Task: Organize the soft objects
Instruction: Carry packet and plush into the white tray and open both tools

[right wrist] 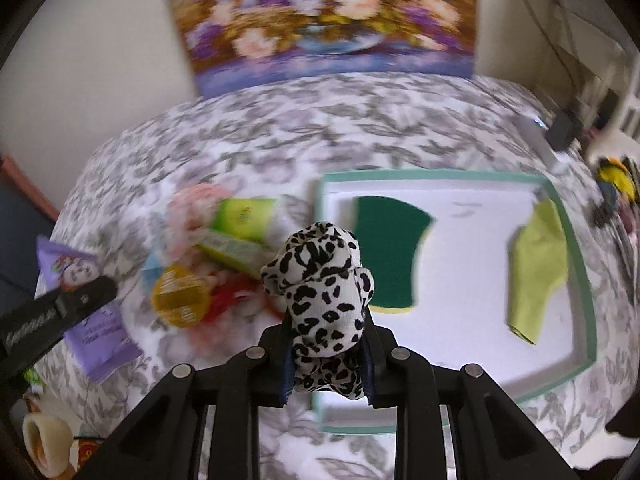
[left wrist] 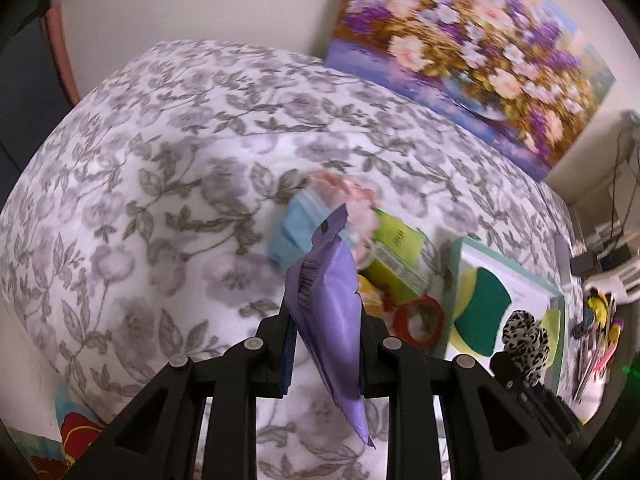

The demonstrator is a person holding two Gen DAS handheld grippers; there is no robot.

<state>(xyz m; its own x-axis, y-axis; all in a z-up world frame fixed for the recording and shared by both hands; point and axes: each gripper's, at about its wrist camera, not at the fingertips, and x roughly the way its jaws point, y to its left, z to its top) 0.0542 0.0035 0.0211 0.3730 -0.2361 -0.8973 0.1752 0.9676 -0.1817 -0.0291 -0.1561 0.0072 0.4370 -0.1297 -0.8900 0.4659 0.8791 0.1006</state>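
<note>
My left gripper is shut on a purple tissue packet and holds it above the floral bedspread; the packet also shows in the right wrist view. My right gripper is shut on a black-and-white leopard-print scrunchie, held near the left edge of a white tray with a mint rim. The scrunchie also shows in the left wrist view. In the tray lie a green sponge and a lime-green cloth.
A pile sits left of the tray: a pink fluffy item, green boxes, a yellow lid, a red ring and a light blue pack. A flower painting leans on the wall. Clutter lies at the right edge.
</note>
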